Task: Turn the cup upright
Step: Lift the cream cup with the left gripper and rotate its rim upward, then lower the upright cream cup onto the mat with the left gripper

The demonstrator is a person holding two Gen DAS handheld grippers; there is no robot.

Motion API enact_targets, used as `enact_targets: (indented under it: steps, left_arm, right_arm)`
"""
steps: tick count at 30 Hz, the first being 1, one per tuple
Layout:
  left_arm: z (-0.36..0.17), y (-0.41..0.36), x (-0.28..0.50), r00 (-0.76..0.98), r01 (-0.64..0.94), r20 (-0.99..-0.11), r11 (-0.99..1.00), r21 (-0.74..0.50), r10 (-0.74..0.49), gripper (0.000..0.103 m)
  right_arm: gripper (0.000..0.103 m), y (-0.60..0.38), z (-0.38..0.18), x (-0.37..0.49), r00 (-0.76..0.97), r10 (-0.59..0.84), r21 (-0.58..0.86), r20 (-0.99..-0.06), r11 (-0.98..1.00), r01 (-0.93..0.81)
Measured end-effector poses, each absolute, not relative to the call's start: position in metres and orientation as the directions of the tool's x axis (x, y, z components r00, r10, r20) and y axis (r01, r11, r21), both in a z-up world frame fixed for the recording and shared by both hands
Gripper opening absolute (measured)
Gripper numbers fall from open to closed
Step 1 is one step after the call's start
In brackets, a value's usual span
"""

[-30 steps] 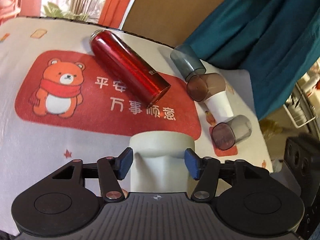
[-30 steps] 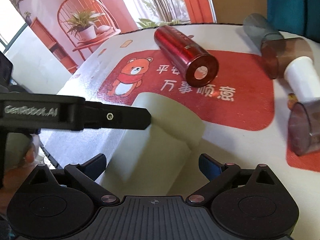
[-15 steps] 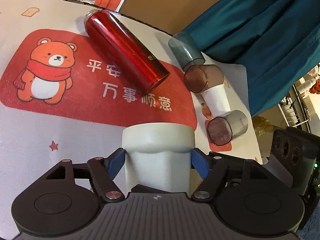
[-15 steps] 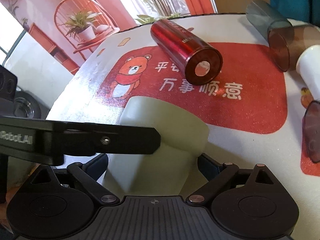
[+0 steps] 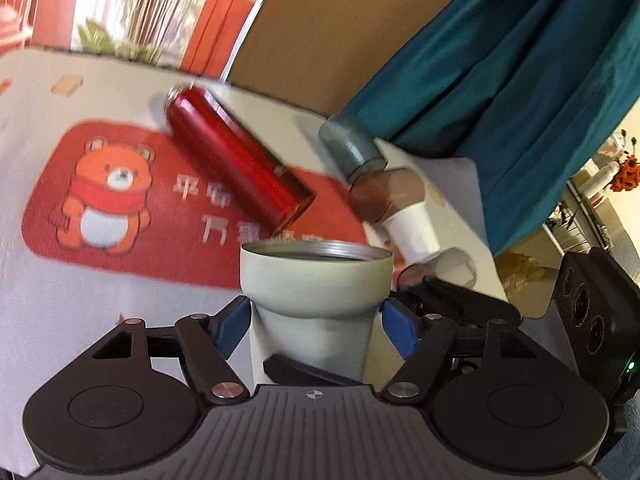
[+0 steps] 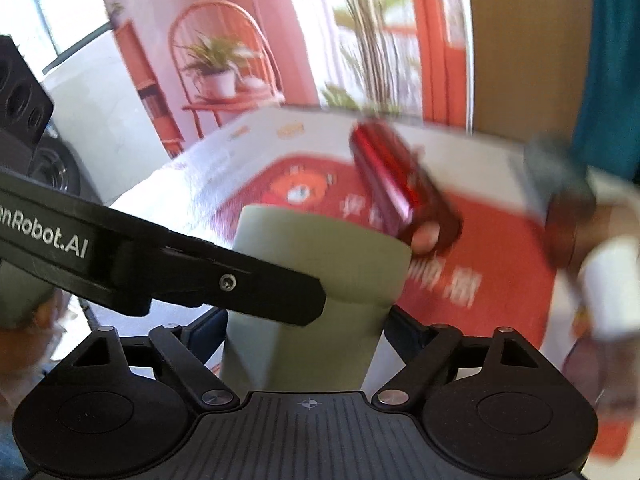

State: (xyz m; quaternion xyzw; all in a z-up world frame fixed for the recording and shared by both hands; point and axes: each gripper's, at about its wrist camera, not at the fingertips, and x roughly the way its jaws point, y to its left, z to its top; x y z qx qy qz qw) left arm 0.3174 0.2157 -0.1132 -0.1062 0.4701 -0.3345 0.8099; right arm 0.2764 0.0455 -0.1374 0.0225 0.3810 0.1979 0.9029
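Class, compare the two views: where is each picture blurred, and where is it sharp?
Left wrist view: the green cup and left tool are fairly sharp, while the red bottle and the bear mat smear. Right wrist view: blur is heavier, streaking the bottle and the right edge; the right tool stays crisp.

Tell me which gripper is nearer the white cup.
Right. The right gripper flanks the green cup on the side toward the white cup; the left gripper clamps it from farther away.

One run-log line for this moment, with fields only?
left claw: shut on green tumbler | right claw: shut on it | mouth: up, metal rim visible | red bottle: lying
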Motion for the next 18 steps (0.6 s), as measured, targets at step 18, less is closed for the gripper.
enact_targets:
  steps: [18]
  left_arm:
    - [-0.105, 0.192, 0.258, 0.355, 0.526, -0.692, 0.746, -0.408, -0.629, 0.079]
  right_arm:
    - [0.076, 0.043, -0.119, 0.215, 0.712, 0.312, -0.046, -0.629, 0.9, -0.434]
